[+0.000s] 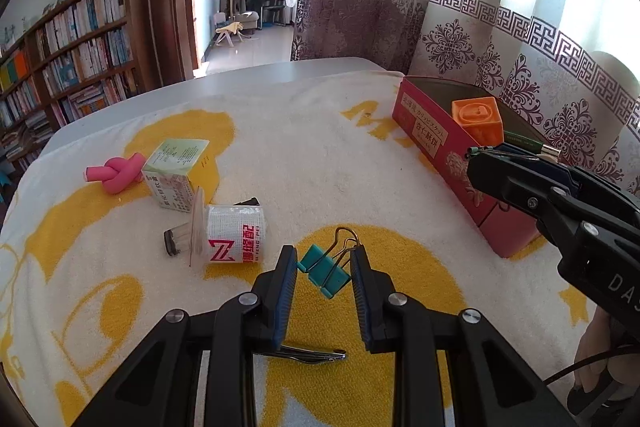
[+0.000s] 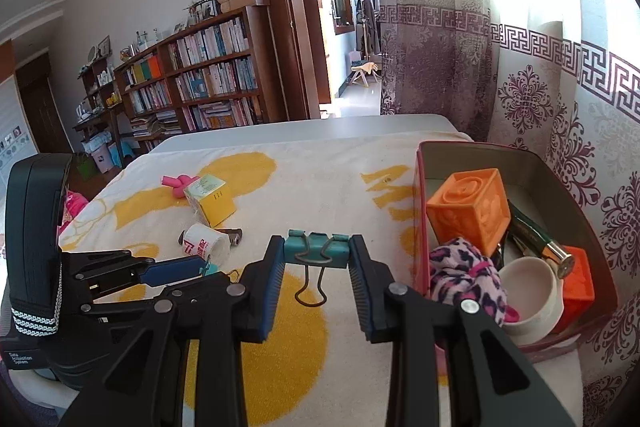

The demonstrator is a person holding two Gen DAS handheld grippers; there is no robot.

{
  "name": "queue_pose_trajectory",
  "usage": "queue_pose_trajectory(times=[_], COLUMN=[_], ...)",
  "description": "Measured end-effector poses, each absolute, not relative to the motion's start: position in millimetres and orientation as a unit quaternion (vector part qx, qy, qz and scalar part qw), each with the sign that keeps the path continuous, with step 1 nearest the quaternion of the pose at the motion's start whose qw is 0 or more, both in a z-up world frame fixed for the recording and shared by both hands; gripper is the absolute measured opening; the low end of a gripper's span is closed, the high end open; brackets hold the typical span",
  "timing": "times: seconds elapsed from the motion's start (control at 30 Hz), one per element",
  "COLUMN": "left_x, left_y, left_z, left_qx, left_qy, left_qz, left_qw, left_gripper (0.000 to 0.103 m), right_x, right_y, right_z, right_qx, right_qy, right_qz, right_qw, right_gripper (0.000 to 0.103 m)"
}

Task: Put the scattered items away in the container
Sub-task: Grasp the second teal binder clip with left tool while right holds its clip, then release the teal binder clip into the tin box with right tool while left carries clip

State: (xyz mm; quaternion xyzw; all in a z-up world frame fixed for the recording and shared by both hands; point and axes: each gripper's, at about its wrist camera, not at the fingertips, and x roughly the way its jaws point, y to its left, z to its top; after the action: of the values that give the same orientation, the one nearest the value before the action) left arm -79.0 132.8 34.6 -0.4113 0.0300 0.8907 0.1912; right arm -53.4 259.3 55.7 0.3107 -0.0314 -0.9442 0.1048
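Left wrist view: left gripper [image 1: 324,267] is clamped on a teal binder clip [image 1: 323,271], held skewed between the pads, wire handles pointing away from the camera. Red box [image 1: 424,127] sits ahead to the right, well apart.

Right wrist view: right gripper [image 2: 316,251] grips a second teal clip [image 2: 316,249], long axis crosswise between the pads, handles hanging down. The box [image 2: 420,187] lies just beside it on the right, so the right hand is nearer and likely drops first.

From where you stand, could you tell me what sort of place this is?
Most likely a lived-in home: a full bookshelf along the wall, patterned curtains at a bright window, and a towel-covered table as the work surface.
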Motion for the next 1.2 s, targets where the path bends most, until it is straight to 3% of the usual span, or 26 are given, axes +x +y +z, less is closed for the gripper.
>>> queue_pose_trajectory(times=[0.3, 0.63, 1.2], left_x=[-75.0, -69.5, -55.7], left_y=[126.6, 127.3, 174.0], left_z=[39.7, 47.4, 71.3], left_qx=[-0.404, -0.397, -0.384], left_qy=[0.016, 0.006, 0.010], left_qz=[0.894, 0.896, 0.890], left_qw=[0.192, 0.200, 0.245], left_gripper=[0.028, 0.028, 0.028], right_x=[-51.0, -47.4, -28.8], right_y=[273.4, 353.6, 417.9], right_z=[63.7, 81.6, 65.5], right_qx=[0.290, 0.256, 0.278], right_qy=[-0.045, -0.109, -0.102], right_qz=[-0.952, -0.960, -0.952], right_qw=[0.085, -0.013, -0.074], right_gripper=[0.035, 0.035, 0.035])
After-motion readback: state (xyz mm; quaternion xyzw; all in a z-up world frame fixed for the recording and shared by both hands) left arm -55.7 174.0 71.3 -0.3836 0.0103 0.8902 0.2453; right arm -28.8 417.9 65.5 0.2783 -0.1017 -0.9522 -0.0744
